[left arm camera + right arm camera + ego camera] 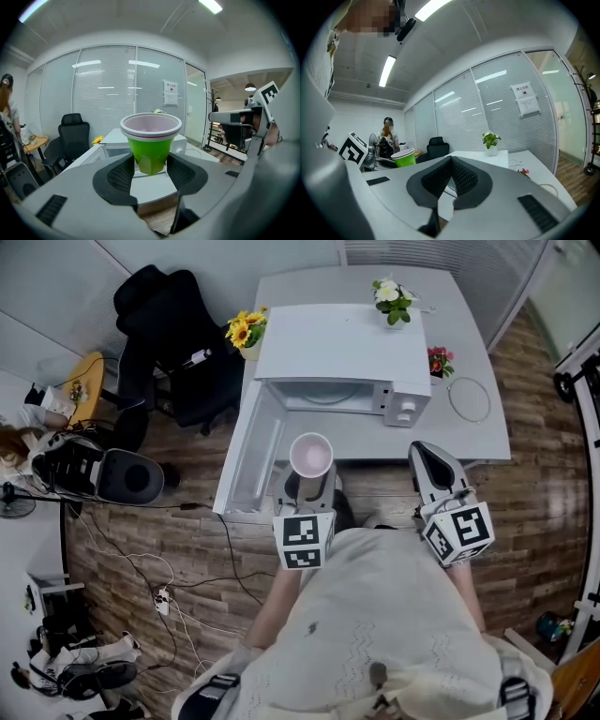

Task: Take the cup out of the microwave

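Left gripper [151, 171] clamps the green cup [151, 140] outside the open microwave [342, 357], right gripper [451, 176] closed and empty; task looks essentially done.

A: Head view?
B: Overhead, steep down on microwave [342, 343] and table [469, 442].
A: Gripper views?
B: Close behind own jaws, facing the glass wall [108, 93]. All three share the cup [151, 143], nearest in left view.

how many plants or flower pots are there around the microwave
3: sunflowers at the left of the microwave, a white-flowered plant at its far right corner, and pink flowers to its right. Others could be hidden behind it.
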`<state>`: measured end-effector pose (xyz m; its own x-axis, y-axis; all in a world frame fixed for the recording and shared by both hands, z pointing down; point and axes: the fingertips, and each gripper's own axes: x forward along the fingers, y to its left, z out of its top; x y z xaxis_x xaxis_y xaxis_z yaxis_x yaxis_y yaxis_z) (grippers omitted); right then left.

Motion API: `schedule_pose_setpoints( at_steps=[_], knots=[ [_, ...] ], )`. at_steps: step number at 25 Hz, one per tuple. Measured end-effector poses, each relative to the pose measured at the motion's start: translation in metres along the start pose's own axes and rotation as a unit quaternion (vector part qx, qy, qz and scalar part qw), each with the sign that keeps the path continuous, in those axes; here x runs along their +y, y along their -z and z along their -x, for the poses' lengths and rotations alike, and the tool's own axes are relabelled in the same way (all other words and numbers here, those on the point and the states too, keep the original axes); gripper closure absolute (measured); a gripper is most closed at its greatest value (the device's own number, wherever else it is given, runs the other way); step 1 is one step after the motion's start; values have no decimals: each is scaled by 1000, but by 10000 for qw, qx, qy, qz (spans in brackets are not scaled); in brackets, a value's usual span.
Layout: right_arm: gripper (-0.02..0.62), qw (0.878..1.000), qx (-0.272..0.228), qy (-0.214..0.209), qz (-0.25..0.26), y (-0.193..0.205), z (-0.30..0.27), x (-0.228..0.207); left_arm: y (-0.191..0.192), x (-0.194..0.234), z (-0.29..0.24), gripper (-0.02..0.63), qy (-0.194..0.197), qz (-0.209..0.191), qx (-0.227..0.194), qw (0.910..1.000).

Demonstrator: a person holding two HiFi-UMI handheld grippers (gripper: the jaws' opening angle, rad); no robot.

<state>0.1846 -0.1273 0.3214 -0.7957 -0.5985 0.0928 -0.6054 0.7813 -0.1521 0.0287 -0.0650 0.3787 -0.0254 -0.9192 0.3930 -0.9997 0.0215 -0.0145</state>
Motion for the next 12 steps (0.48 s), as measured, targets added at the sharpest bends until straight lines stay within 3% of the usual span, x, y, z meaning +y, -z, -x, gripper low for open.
schedule_pose_setpoints(
  at_steps=[12],
  knots=[
    [588,9997,148,-160,49,16,-3,13,21,4,7,368,-83,-6,122,9999]
  ],
)
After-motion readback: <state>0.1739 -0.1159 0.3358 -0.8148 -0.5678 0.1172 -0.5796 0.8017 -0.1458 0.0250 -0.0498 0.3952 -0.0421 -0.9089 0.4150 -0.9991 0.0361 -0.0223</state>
